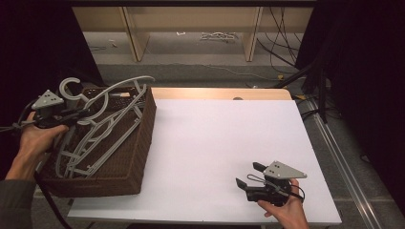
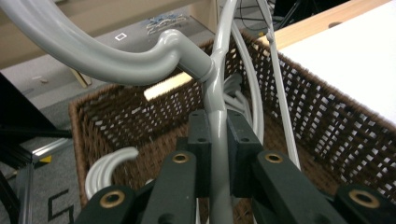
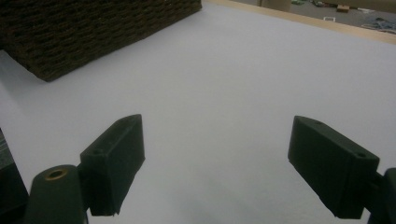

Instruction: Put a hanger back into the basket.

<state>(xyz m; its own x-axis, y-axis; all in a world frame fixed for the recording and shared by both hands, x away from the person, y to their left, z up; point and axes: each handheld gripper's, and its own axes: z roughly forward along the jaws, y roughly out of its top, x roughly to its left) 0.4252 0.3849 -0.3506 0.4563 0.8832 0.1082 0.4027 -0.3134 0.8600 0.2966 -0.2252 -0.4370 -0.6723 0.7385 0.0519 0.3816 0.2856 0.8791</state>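
Overhead, the left gripper clamps a grey hanger above the wicker basket; the right gripper rests open over the white surface.

The hangers are pale grey plastic, heaped in a dark brown basket of open woven wicker. Both the left claw and the right claw are matt black with brass-coloured rivets. The counter is plain white, edged in light wood.
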